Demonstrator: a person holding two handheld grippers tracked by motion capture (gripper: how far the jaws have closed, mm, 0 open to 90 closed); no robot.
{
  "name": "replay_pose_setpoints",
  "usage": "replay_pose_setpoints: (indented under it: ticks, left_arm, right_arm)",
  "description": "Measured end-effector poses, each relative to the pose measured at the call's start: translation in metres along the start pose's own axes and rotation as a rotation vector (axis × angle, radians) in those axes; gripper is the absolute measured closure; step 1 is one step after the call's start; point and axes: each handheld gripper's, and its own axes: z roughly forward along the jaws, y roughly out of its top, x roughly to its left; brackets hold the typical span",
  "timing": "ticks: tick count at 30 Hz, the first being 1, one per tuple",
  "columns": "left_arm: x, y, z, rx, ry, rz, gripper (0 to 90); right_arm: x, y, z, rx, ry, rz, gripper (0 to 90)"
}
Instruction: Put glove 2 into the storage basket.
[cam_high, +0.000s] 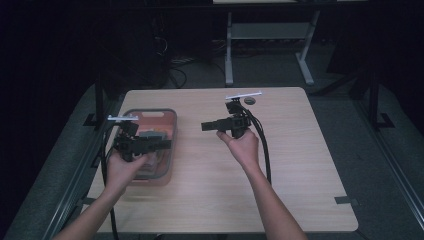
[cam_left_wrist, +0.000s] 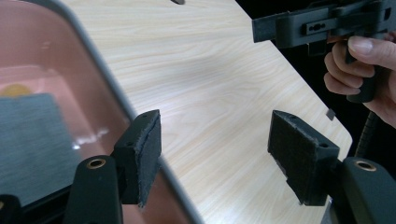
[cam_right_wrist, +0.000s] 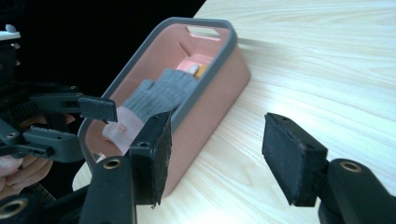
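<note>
A person at a wooden counter holds the left gripper over a pink bin at the counter's left side, its fingers apart and empty; the right gripper hovers over bare wood near the middle, fingers likewise apart. A grey glove lies inside the bin on pale cloth, beside something yellow. With the bin close to the counter's left edge, a careless reach could likely nudge it off, or snag the cloth along with the glove

Right gripper fingers apart over table; pink bin holds grey glove; left gripper beside bin
</note>
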Motion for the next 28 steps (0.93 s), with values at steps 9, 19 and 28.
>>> replay_pose_setpoints:
  ticks: [9,19,28]
  left_arm:
    - [-0.025,0.003,0.028,0.032,-0.027,0.051,32.4]
    - [-0.053,0.001,0.061,0.067,-0.063,0.094,30.1]
    - [-0.072,-0.004,0.086,0.099,-0.089,0.123,29.3]
  right_arm:
    - [-0.020,-0.011,-0.025,-0.026,-0.027,0.029,39.8]
    - [-0.042,-0.028,-0.057,-0.058,-0.064,0.066,38.4]
    - [-0.064,-0.048,-0.086,-0.091,-0.096,0.114,38.0]
